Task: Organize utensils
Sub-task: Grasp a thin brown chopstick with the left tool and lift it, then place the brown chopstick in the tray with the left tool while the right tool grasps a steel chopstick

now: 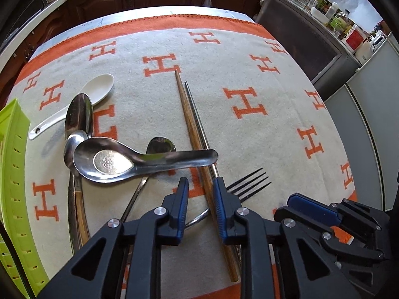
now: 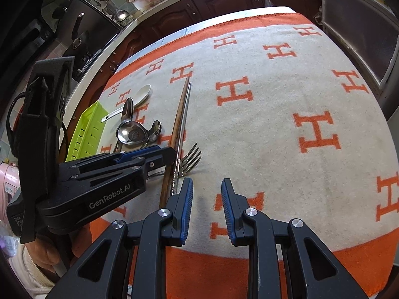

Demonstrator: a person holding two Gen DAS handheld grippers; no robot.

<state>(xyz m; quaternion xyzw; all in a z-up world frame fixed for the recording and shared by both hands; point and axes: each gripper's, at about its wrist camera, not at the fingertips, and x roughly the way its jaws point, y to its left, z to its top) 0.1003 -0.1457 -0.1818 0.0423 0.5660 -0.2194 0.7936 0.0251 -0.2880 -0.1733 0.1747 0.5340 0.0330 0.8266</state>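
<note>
Chopsticks (image 1: 197, 134) sit between the steeply down-tilted left hand-held gripper's (image 1: 199, 186) narrowly parted, untouching pads.

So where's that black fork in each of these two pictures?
Left wrist view: the fork lies right of centre, low down, its prongs pointing up and right just beyond the left claw.
Right wrist view: the fork sits left of centre, just above the right claw.
Shared landmark: the wooden chopstick beside it, lying over the fork's handle.
</note>
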